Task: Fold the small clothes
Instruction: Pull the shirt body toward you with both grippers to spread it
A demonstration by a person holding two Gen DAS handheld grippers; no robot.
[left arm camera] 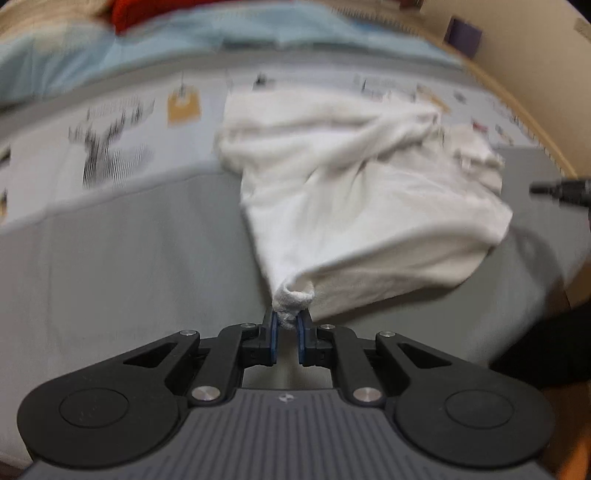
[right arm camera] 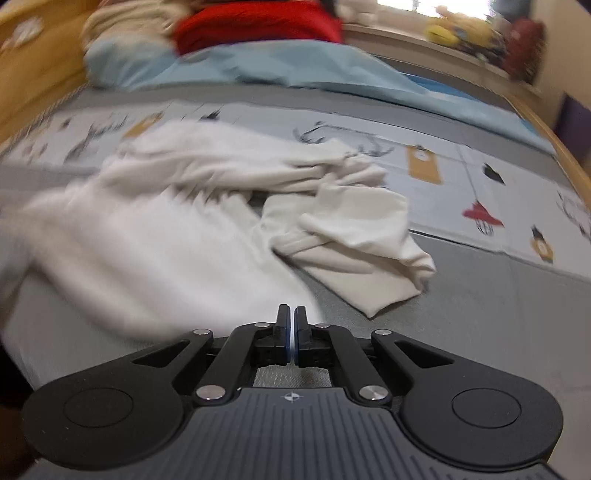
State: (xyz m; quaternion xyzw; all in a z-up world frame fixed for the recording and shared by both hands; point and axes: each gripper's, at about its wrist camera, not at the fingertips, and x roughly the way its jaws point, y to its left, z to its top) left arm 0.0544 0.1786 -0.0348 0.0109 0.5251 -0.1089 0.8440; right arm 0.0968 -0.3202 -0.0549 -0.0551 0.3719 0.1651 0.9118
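A white garment (left arm camera: 351, 184) lies crumpled on the bed. In the left wrist view my left gripper (left arm camera: 287, 317) is shut on a bunched corner of it, and the cloth fans away from the pads. In the right wrist view my right gripper (right arm camera: 293, 314) has its jaws almost together at the near edge of the garment (right arm camera: 147, 240), with a thin white sliver of cloth between the pads. A folded sleeve (right arm camera: 362, 240) rests to the right of the fingers. The right gripper (left arm camera: 554, 190) also shows as a dark tip at the right edge of the left wrist view.
The bed has a grey sheet (left arm camera: 110, 277) with a printed pale band (right arm camera: 480, 177) across it. Further back lie a light blue blanket (right arm camera: 295, 70) and a red cloth (right arm camera: 258, 26). A wooden bed frame (left arm camera: 517, 103) runs along the side.
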